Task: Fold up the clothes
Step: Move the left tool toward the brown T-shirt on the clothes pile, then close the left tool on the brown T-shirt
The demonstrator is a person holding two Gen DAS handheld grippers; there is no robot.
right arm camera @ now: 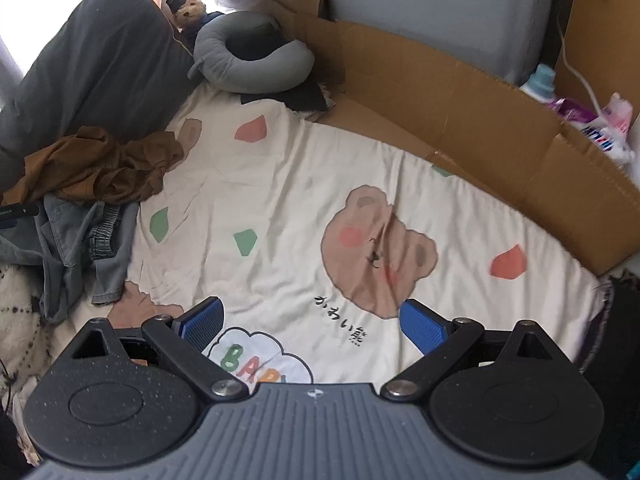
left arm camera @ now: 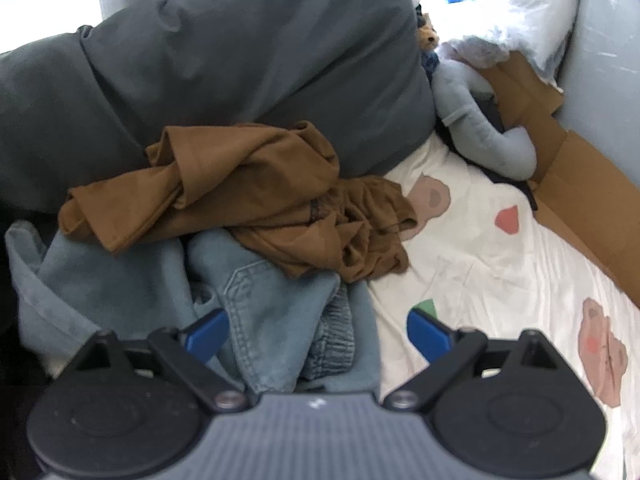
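A crumpled brown garment (left arm camera: 256, 196) lies on top of light blue denim clothes (left arm camera: 264, 304) at the left side of a bed. My left gripper (left arm camera: 318, 334) hovers open just above the denim, its blue fingertips (left arm camera: 208, 334) wide apart with nothing between them. In the right wrist view the same pile shows at the left edge: brown garment (right arm camera: 100, 164) over denim clothes (right arm camera: 80, 248). My right gripper (right arm camera: 312, 324) is open above the cream bear-print sheet (right arm camera: 288, 184), well to the right of the pile.
A dark grey pillow (left arm camera: 220, 68) backs the pile. A grey neck pillow (right arm camera: 256, 60) and a small teddy bear (right arm camera: 190, 8) sit at the bed's head. Flattened cardboard (right arm camera: 460, 120) lines the far side. Bottles and packets (right arm camera: 592, 120) lie beyond it.
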